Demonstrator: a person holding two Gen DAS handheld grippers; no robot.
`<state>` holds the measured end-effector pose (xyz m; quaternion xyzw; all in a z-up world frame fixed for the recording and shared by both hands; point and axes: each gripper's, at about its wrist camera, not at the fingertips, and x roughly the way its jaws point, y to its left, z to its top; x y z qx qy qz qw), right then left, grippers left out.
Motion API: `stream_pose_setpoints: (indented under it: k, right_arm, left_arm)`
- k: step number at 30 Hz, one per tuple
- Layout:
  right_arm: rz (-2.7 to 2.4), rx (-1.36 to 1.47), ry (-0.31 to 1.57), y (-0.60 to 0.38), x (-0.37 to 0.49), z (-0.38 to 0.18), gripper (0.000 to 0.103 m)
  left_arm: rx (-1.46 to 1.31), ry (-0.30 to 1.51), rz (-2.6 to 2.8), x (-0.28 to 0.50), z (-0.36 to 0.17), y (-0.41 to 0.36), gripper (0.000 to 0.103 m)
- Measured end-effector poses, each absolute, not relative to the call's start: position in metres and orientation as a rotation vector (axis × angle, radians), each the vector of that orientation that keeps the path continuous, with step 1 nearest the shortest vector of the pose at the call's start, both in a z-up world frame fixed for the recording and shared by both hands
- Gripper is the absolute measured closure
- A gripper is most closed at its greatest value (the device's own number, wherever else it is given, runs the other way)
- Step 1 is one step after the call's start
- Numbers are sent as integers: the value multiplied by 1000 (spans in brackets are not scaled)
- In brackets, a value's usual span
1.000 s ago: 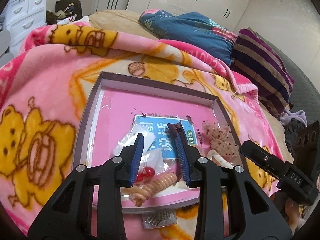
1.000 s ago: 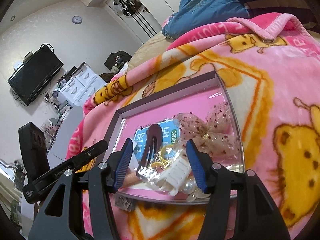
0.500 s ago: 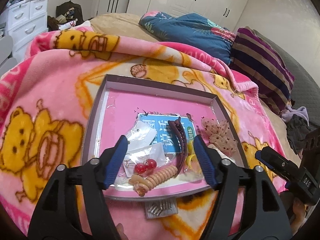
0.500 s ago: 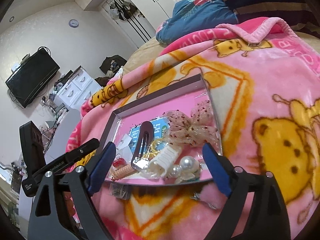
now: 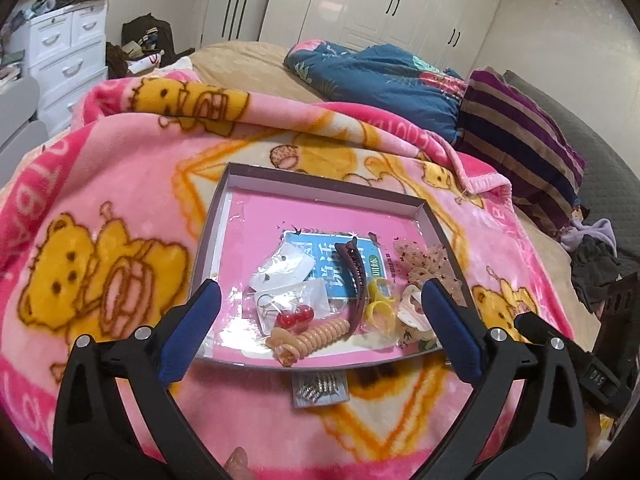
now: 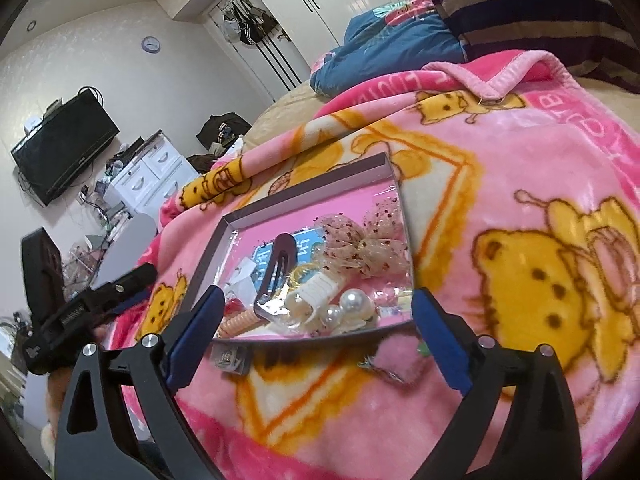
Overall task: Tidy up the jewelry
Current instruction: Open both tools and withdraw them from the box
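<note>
In the left wrist view, a white chest of drawers (image 5: 64,52) stands at the upper left of the frame, and a pink fleece blanket printed with yellow bears (image 5: 100,208) covers the bed across the middle. On it, at frame centre, lies a shallow grey-rimmed cardboard tray with a pink floor (image 5: 320,186). Along the tray's lower half, from left to right, lie a clear packet holding red cherry earrings (image 5: 294,316), a peach spiral hair tie (image 5: 316,334), a dark maroon curved hair clip (image 5: 354,276) resting on a blue printed card (image 5: 320,256), yellow rings in clear wrap (image 5: 378,306), and a beige spotted mesh bow (image 5: 428,258). The left claw (image 5: 320,320) hovers just short of the tray's near rim, released, its blue-padded fingers spread wide and holding nothing. A small silvery packet (image 5: 320,388) lies on the blanket just below the rim. In the right wrist view, the right claw (image 6: 316,330) is likewise spread wide and empty at the tray's near edge, framing a white claw clip (image 6: 320,290) and white pearl beads (image 6: 352,302).
</note>
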<state>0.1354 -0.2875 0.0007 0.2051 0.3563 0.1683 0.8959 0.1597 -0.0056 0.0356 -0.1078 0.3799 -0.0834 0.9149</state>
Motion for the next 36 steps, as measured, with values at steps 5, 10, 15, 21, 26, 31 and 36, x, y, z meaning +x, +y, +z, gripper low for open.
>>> stream_pose_setpoints:
  k: [5,10,15,21,26,31,36]
  right_arm:
    - [343,406,727,-291,127,3,9]
    - [353,406,718,-294,121,6,9]
    - [363,405,715,-297,116,8,9]
    - [368,394,712,-299,107,11,8]
    - [372,380,707,-301,99,13,8]
    - [375,363,708,-302,93,12,8]
    - [381,363,714,-304,87,11,8]
  left_arm:
    - [-202,752,-167,148,45,-9,9]
    - [-196,735,-174,136,49,-12,9]
    - [-185,730,-172,126,49,-16,9]
    - [-176,738,-172,115,45,-21,9]
    - [-166,745,-167,106,42,-24,9]
    - [-154,752,-160,99,39,-26,9]
    - [-138,770,-150,93,32,-28,9]
